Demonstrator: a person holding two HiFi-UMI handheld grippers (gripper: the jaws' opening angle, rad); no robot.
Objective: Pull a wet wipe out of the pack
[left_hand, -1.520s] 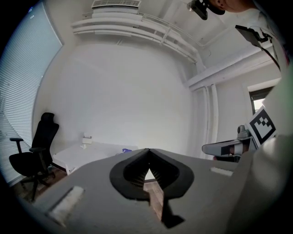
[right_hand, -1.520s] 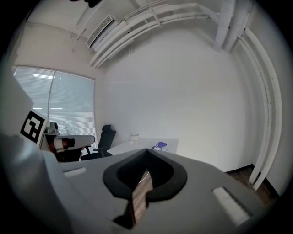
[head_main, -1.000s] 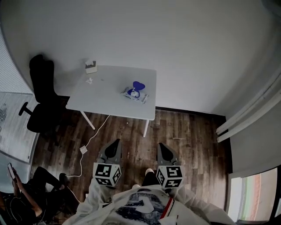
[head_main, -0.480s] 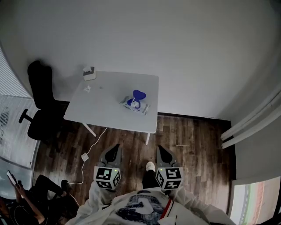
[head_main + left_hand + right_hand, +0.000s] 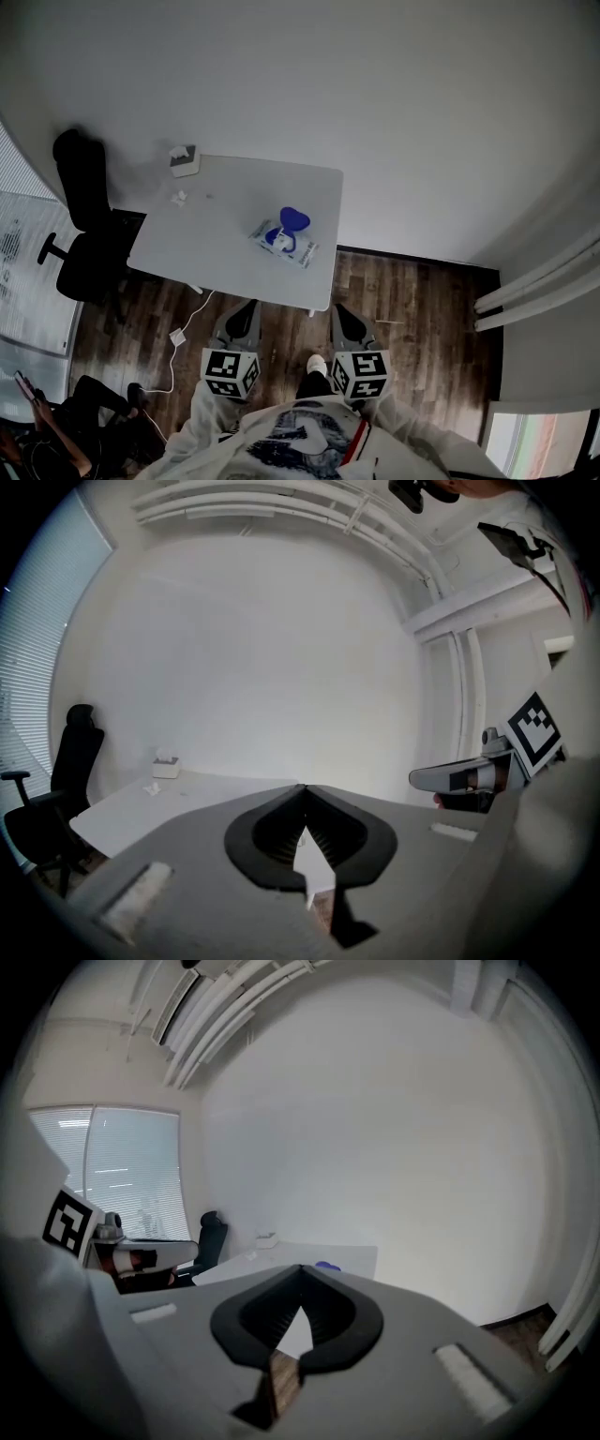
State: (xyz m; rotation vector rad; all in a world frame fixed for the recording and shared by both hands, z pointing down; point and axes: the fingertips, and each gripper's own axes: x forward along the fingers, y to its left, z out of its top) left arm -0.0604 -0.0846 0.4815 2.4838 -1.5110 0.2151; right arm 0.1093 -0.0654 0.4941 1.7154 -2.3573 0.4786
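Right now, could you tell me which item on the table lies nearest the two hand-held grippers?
The wipe pack with the raised blue lid, toward the table's near edge; the small white box and white scrap sit far left.

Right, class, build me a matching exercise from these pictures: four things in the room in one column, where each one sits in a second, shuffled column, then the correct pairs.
Things
1. wet wipe pack
2. office chair
3. small white box
4. charger plug

Places
A. at the far left corner of the table
B. lying on the wooden floor in front of the table
C. on the tabletop, right of its middle
D. standing off the table's left end

Pairs: 1-C, 2-D, 3-A, 4-B
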